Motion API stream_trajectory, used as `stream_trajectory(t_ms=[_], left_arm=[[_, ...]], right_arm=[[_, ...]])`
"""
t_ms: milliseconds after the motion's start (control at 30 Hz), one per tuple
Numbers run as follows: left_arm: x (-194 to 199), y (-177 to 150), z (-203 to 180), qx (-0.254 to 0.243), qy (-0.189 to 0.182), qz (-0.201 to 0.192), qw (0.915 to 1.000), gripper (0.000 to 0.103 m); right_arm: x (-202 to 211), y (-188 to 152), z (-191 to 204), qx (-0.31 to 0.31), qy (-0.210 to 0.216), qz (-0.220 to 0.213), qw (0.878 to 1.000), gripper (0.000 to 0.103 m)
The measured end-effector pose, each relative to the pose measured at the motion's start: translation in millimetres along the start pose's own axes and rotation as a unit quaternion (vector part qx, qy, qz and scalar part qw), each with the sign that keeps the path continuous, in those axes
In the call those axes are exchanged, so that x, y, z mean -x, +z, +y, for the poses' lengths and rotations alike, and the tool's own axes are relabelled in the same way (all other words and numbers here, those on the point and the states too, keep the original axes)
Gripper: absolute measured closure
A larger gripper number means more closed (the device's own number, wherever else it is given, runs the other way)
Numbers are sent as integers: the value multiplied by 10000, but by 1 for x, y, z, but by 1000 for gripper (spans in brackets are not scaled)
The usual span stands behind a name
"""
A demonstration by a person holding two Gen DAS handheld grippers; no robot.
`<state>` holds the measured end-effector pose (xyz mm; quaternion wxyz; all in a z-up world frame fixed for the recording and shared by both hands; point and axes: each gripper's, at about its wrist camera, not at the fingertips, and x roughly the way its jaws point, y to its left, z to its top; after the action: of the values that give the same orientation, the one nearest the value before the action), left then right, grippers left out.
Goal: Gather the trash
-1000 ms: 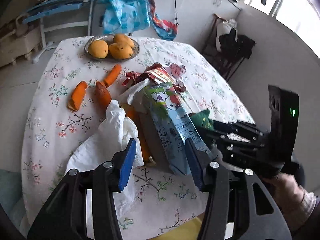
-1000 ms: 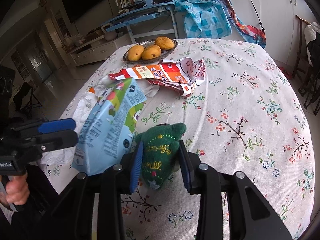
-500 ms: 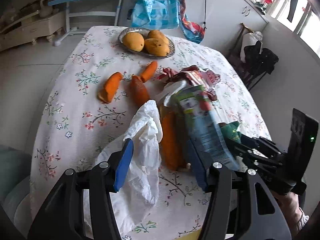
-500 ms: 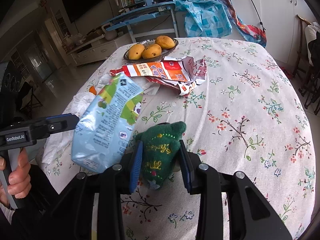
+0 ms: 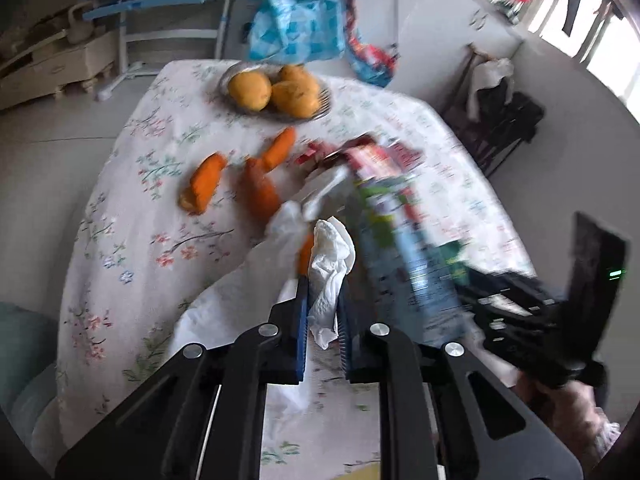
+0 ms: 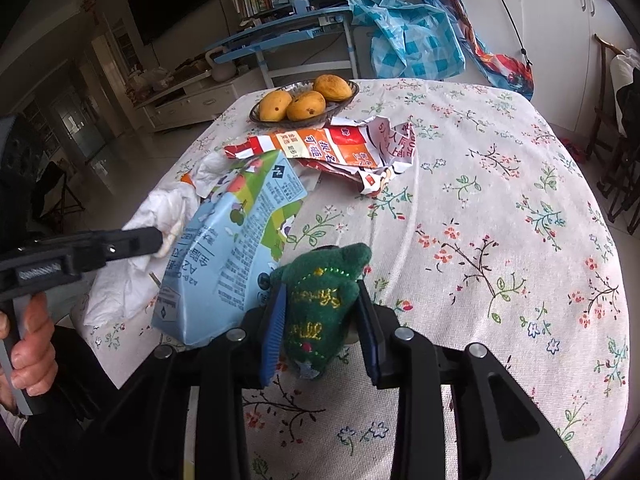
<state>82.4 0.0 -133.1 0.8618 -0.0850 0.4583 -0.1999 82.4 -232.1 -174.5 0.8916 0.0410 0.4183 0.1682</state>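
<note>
Swinging in over the crumpled white tissue (image 5: 330, 276), the left gripper (image 5: 323, 320) has just closed and now pinches it above the tabletop (image 5: 160, 184), so lift straight up, while the right gripper (image 6: 322, 320) clamps the green plush toy (image 6: 320, 300) beside the milk carton (image 6: 236, 256).

Floral-clothed table (image 6: 500, 208), mango bowl (image 6: 340, 106), 3 carrots (image 5: 206, 184), wrappers (image 6: 340, 148)
</note>
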Motion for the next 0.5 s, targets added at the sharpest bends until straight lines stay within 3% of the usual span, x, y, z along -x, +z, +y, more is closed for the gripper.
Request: stream_trajectory(t_ms=[100,233,500], left_arm=[[12,3,-4,-5,-315,-240,9992,90],[24,6,-5,90,-350,-560,9978,90],[42,10,-12,-36,268,-1167,9928,90]], right_arm=[[4,1,0,-1,14,-68,10000,70],[15,4,-2,-93,35,-230,9997,70],[45,13,-2,-176,56,-761,9969,70]])
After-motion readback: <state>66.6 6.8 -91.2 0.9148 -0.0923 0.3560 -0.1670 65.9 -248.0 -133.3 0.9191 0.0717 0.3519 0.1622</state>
